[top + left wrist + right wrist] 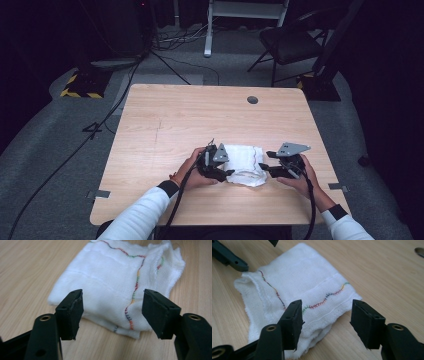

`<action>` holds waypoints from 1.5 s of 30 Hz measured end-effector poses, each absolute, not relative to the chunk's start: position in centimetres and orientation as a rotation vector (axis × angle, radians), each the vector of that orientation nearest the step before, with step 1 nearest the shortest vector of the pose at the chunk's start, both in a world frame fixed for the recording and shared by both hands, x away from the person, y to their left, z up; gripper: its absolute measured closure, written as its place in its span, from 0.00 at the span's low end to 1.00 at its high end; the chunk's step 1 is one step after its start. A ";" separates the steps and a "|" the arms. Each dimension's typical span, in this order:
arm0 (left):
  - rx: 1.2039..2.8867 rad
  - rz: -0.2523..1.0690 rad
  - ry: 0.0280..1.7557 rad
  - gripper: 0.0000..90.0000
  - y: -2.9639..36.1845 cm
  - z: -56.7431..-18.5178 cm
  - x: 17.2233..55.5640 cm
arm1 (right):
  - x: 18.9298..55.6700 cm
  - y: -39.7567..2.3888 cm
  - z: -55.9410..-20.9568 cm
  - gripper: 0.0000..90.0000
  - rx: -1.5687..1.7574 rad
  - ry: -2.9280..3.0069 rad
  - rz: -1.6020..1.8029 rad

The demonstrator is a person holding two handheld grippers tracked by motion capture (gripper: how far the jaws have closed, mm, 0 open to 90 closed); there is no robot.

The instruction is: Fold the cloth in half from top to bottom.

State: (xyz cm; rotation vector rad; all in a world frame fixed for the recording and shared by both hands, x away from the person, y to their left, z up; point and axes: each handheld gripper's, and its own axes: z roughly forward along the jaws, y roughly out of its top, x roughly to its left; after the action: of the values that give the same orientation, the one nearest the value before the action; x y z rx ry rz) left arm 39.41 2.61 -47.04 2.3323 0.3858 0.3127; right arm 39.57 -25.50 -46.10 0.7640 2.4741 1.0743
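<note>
On the wooden table (pixel 165 120), the folded cloth (pixel 245 162) lies flat between open tongs.

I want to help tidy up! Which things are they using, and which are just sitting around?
In use:
folded white cloth with rainbow stitching
left claw, open
right claw, open

Sitting around:
black folding chair
black floor cables
</note>
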 end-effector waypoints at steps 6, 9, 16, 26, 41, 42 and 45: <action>2.396 0.294 0.361 0.35 2.0 -48.0 39.3 | 39.5 -24.7 -47.6 0.44 0.729 2.558 0.973; 2.414 0.313 0.374 0.30 2.1 -48.4 39.3 | 39.4 -24.9 -47.8 0.44 0.738 2.566 0.976; 2.407 0.264 0.432 0.24 2.4 -49.1 39.7 | 39.1 -25.2 -48.5 0.41 0.768 2.558 0.966; 2.411 0.321 0.419 0.22 2.7 -48.0 39.4 | 39.0 -25.1 -47.8 0.41 0.733 2.526 0.914; 2.376 0.421 0.437 0.23 4.3 -45.9 39.1 | 38.5 -26.3 -45.6 0.38 0.714 2.457 0.937; 2.378 0.427 0.430 0.22 4.4 -45.8 39.1 | 38.5 -26.4 -45.5 0.38 0.714 2.457 0.930; 2.382 0.436 0.449 0.22 4.9 -45.7 39.0 | 38.4 -26.8 -45.4 0.38 0.717 2.448 0.928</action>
State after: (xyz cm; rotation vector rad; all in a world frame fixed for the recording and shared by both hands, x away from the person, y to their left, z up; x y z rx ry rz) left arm 38.99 4.92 -45.71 2.3817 0.4487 0.4356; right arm 38.39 -26.76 -45.43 0.7166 2.4485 0.9280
